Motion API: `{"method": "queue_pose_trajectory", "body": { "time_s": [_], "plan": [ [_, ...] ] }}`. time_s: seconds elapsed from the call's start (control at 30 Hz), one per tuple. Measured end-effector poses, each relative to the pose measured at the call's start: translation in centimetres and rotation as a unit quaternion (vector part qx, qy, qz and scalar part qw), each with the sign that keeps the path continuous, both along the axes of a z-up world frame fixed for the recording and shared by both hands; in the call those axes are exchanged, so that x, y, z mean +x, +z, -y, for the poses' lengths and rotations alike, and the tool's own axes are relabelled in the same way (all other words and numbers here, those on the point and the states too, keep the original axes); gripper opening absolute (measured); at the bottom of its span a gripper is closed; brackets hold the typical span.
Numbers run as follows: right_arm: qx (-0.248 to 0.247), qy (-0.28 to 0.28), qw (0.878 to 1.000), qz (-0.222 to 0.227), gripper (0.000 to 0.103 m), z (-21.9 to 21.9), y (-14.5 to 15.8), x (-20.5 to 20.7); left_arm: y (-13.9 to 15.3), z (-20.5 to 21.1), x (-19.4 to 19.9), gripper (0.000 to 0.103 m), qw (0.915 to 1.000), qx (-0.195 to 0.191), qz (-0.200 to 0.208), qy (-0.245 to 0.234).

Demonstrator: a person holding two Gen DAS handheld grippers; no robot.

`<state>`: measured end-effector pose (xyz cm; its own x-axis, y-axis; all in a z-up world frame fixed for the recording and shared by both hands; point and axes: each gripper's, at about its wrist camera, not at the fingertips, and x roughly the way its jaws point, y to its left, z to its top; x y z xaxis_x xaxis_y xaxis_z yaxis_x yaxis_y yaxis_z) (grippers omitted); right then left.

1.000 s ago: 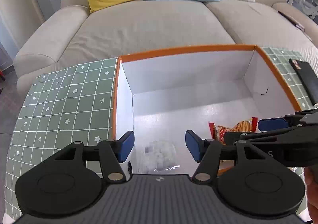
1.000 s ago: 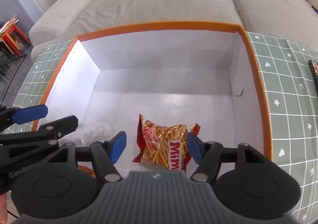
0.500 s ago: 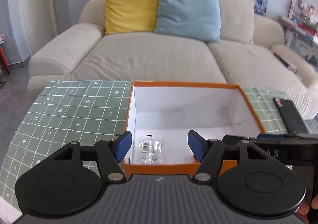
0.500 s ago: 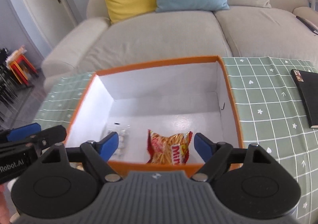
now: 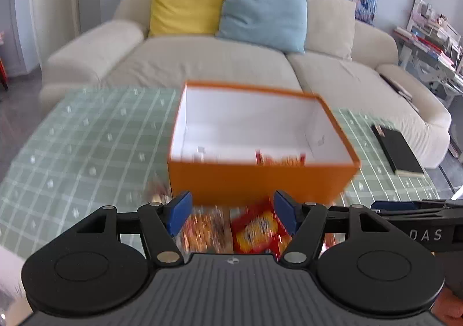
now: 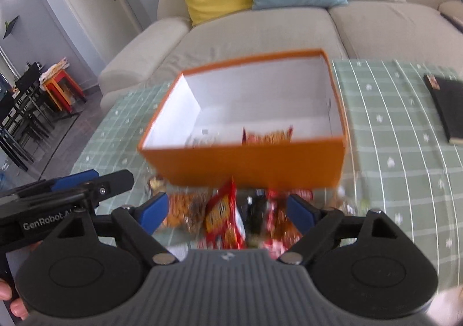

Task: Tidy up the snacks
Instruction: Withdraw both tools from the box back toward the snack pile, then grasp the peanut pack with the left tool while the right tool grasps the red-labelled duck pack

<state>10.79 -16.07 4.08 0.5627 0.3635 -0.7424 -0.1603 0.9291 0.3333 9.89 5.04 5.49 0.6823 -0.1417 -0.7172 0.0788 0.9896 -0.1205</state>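
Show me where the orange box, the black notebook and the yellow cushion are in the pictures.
orange box (image 5: 260, 185): left wrist view, front wall.
black notebook (image 6: 450, 107): right wrist view, middle of cover.
yellow cushion (image 5: 185, 0): left wrist view, middle of its face.

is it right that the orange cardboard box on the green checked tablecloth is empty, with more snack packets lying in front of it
Not quite. The orange cardboard box is not empty: the right wrist view shows a red and yellow packet of snack sticks and a clear packet inside. The rest holds: it stands on the green checked tablecloth, with more snack packets in front.
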Motion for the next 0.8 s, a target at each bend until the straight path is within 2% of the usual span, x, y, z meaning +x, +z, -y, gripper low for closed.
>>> {"method": "queue_pose_trajectory", "body": {
  "time_s": [0.23, 0.43, 0.57, 0.7, 0.8],
  "plan": [
    [-0.016, -0.012, 0.999, -0.034, 0.086, 1.5, -3.5, -2.8, -3.0, -0.3, -2.3, 0.076, 0.9992, 0.006, -0.035, -0.019],
    [-0.039, -0.007, 0.999, -0.017, 0.086, 2.1, -6.0, -4.0, -5.3, -2.0, -2.6, 0.077, 0.9988, -0.011, -0.048, -0.004],
    [-0.031, 0.0, 1.0, -0.002, 0.086, 1.5, -7.3, -3.6, -6.2, -2.4, -2.5, 0.079, 0.999, -0.006, -0.045, 0.002],
    [-0.065, 0.014, 0.997, 0.035, 0.085, 0.7, -8.0, -3.8, -7.2, -2.3, -2.0, 0.082, 0.9992, 0.018, -0.034, -0.006],
    [-0.075, 0.012, 0.996, 0.038, 0.081, 0.8, -8.6, -3.3, -8.0, -2.0, -1.3, 0.083, 0.9972, 0.053, -0.022, -0.047]
  ]
}}
